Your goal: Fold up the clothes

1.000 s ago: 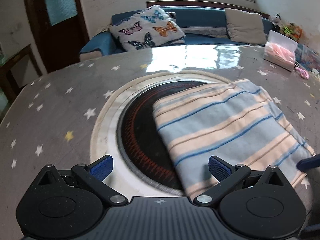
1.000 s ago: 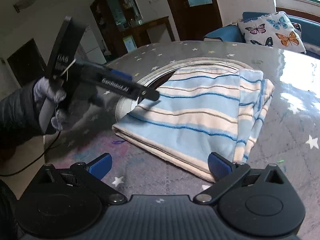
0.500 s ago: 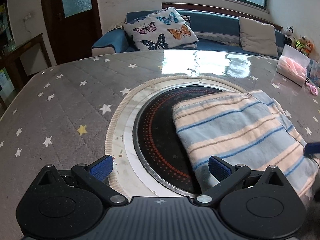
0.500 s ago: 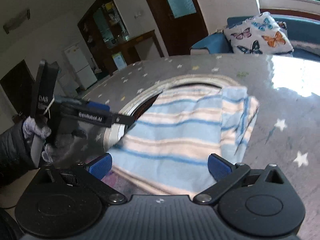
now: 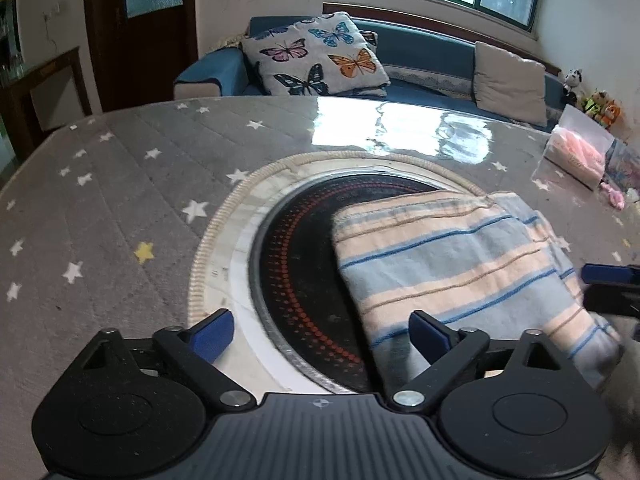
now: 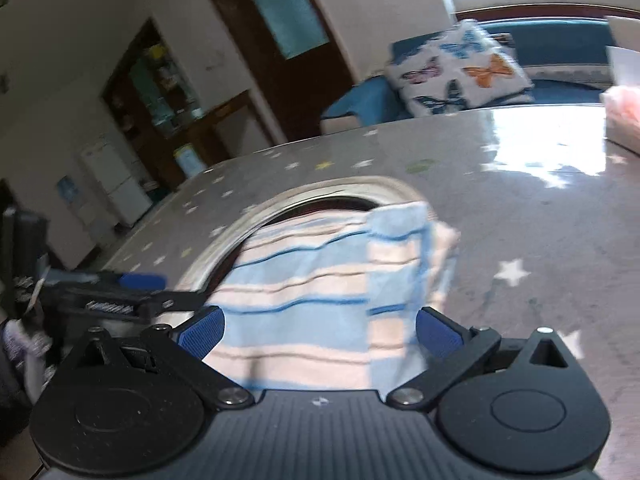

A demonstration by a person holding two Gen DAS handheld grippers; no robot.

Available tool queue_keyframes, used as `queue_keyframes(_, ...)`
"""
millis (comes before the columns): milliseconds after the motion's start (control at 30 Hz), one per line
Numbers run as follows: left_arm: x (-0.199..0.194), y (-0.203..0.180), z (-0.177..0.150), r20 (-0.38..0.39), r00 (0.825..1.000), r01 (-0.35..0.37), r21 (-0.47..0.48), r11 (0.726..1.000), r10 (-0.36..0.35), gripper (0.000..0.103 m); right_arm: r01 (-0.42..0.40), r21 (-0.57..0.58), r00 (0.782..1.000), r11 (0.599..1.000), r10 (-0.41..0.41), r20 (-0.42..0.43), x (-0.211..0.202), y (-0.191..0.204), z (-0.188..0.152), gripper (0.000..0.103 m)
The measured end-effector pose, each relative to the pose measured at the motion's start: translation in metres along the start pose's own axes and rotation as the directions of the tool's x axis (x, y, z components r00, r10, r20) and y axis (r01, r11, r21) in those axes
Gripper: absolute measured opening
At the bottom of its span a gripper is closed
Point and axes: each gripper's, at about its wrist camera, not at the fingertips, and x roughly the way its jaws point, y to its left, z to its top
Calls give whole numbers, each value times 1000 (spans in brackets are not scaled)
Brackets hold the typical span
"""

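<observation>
One big round table point(image 5: 120, 208) in a starry grey cover fills both views, with a dark cooktop disc point(image 5: 304, 272) sunk in its middle. Striped garment point(image 5: 452, 264) lies folded flat, partly over the disc's right half, partly on the cover. Left gripper point(image 5: 320, 328) hovers at its near-left corner, jaws spread but closing, nothing pinched; cloth edge sits just by its right pad. Right gripper point(image 6: 320, 330) hangs over the near edge, jaws wide, cloth showing between the pads but seemingly not squeezed; the view is blurred. Judgement: for the next fold, pinch all layers at both near corners together, lift evenly, keep edges lined up. Left gripper's side carries white lettering in the right view, too smeared to read.
</observation>
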Motion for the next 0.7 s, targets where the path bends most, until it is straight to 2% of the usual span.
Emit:
queue_keyframes(67,2,-2,0,-8,1000,23,-7,1000,-23,89,32,34,999,999,-32,-5,4,-8,1,94)
queue_keyframes(133,4,-4,1,-13,999,37,-14,999,-37,87,51,49,999,997,-51,-6,7,-14,2,92)
queue_keyframes(300,8,-8,1,-30,997,71,-23,997,-72,78,43,74,999,996,-43,-8,14,-18,0,77)
queue_keyframes(433,9,-6,1,-42,994,100,-44,994,-102,65,50,103,999,993,-51,6,13,-21,-1,68)
queue_keyframes(467,9,-6,1,-46,993,111,-49,993,-113,62,49,118,999,992,-50,6,13,-23,-1,61)
queue_keyframes(700,13,-8,2,-62,988,139,-74,988,-144,55,52,186,999,981,-53,0,12,-25,-5,40)
